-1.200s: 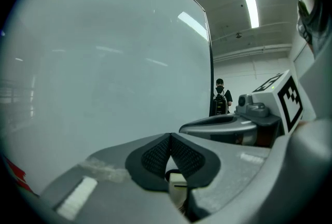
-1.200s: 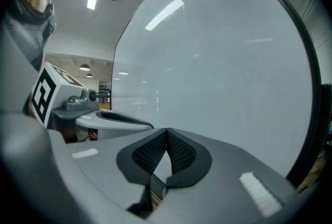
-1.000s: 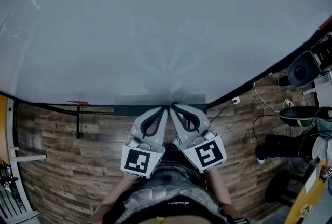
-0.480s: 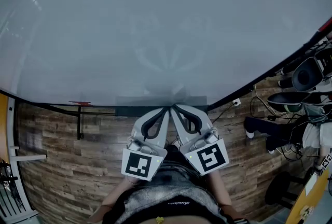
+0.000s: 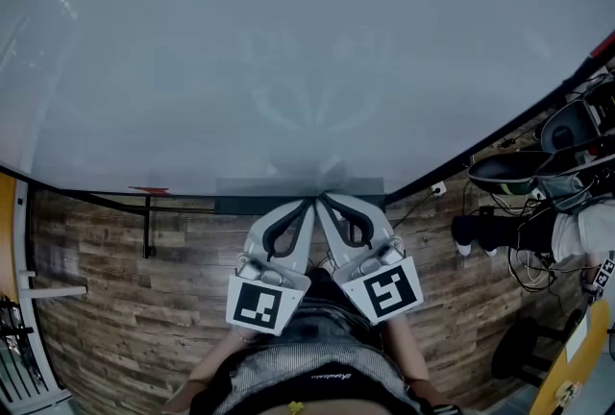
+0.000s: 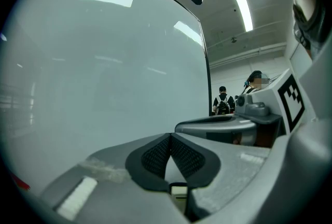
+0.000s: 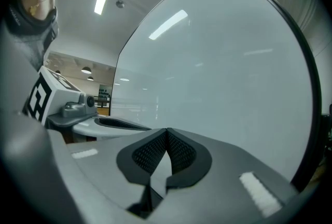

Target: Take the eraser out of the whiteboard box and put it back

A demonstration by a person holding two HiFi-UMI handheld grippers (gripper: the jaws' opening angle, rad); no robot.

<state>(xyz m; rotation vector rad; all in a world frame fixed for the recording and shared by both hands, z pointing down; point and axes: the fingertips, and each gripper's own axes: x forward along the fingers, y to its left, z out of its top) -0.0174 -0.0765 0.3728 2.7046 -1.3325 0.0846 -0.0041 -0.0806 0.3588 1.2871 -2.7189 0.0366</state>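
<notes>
A big whiteboard (image 5: 307, 48) fills the head view. At its lower edge hangs a grey whiteboard box (image 5: 240, 187), and I see no eraser in any view. My left gripper (image 5: 308, 202) and right gripper (image 5: 322, 198) are held side by side just below the box, tips almost touching each other. Both are shut with nothing between the pads. In the left gripper view the left gripper (image 6: 170, 136) points level at the whiteboard (image 6: 104, 78), with the right gripper (image 6: 233, 125) beside it. In the right gripper view the right gripper (image 7: 166, 130) faces the whiteboard (image 7: 223, 72), with the left gripper (image 7: 111, 124) alongside.
A small red item (image 5: 146, 190) lies at the board's lower edge, left of the box. The floor is wooden planks (image 5: 115, 288). At the right stand chairs (image 5: 509, 171), cables and a person's dark shoe (image 5: 471, 232). People stand far off (image 6: 223, 102).
Both grippers have stayed where they were, still shut. At the right edge the chairs and the dark shoes have shifted about.
</notes>
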